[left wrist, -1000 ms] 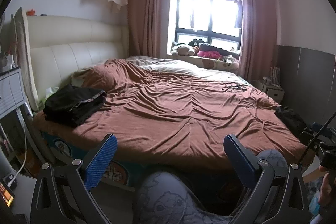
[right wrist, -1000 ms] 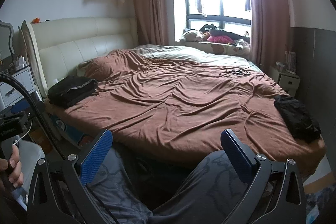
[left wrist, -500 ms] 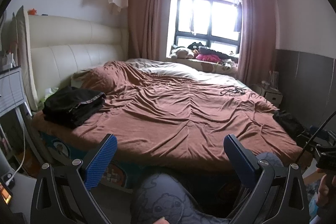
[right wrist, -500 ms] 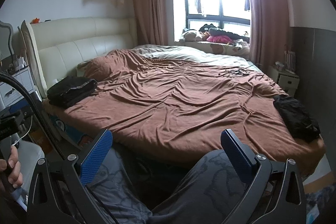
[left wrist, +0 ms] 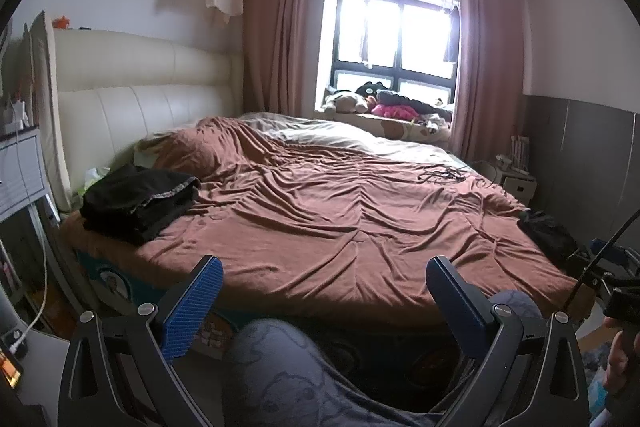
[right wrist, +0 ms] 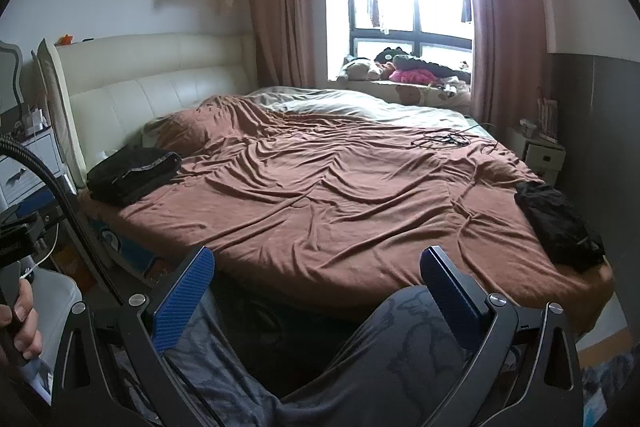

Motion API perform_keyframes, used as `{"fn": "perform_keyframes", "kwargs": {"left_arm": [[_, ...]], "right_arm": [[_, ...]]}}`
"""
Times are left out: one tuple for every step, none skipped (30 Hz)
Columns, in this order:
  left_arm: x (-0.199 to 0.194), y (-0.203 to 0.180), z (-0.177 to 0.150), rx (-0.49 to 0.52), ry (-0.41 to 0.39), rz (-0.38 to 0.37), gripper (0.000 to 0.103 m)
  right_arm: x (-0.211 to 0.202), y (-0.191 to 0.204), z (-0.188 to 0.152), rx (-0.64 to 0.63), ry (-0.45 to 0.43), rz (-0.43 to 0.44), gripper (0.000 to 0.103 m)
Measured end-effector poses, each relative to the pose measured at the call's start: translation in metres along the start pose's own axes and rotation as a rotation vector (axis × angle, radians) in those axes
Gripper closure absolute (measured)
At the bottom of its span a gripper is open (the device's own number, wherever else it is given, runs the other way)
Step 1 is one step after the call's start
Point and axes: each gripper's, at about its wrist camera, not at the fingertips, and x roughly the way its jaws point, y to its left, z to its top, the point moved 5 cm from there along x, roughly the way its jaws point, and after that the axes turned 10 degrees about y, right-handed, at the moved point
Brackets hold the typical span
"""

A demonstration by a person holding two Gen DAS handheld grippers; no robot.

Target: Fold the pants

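A crumpled black garment, likely the pants [right wrist: 558, 221], lies at the bed's near right corner; it shows at the right edge of the left wrist view too [left wrist: 548, 233]. A folded stack of black clothes [left wrist: 138, 201] [right wrist: 134, 175] sits at the bed's left edge near the headboard. My left gripper [left wrist: 324, 297] and right gripper [right wrist: 318, 289] are both open with nothing between their blue pads, held low in front of the bed, well short of either pile. A person's knees in grey patterned trousers [left wrist: 288, 367] [right wrist: 400, 339] lie below the fingers.
The brown bedspread [left wrist: 340, 211] is wrinkled, with a black cable [right wrist: 440, 139] lying near its far right. A cream headboard [left wrist: 132, 87] and nightstand [left wrist: 20, 167] stand left; a small white cabinet [right wrist: 540, 151] stands right. Stuffed toys [right wrist: 384, 67] fill the window sill.
The left wrist view has tilted up slightly, showing more wall and ceiling. The right wrist view is nearly still. Both grippers stay open.
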Motion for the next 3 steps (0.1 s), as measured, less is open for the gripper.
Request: {"fn": "perform_keyframes", "kwargs": {"left_arm": [[0.0005, 0.0003, 0.0006, -0.002, 0.001, 0.003, 0.001], [0.0009, 0.0008, 0.0008, -0.006, 0.003, 0.003, 0.001], [0.001, 0.0023, 0.0016, -0.013, 0.002, 0.001, 0.001]], "right_arm": [[0.0004, 0.0, 0.0003, 0.0, 0.001, -0.001, 0.0], [0.0012, 0.0001, 0.0009, 0.0, 0.003, -0.002, 0.0], [0.0016, 0.0, 0.0016, -0.001, 0.003, -0.001, 0.0]]}}
